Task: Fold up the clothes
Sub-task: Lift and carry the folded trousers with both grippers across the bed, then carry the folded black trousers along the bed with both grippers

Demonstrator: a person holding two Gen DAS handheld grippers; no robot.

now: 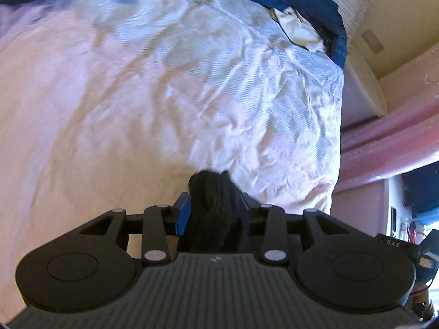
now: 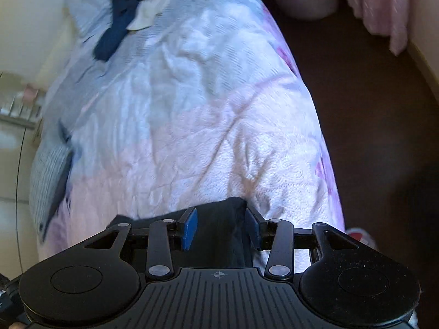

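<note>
We see the left claw [image 1: 214,208] clamped on black cloth [image 1: 211,192], right claw [image 2: 221,226] clamped on dark garment [image 2: 219,235], both over the quilted bed [image 1: 164,96].

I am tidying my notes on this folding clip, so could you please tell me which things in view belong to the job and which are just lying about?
Part of the job:
- black garment, pinched in the left gripper
- its dark cloth also between the fingers of the right gripper

Lying about:
- navy clothing at the far end of the bed
- cream cloth beside it
- striped pillow
- the bedspread underneath
</note>
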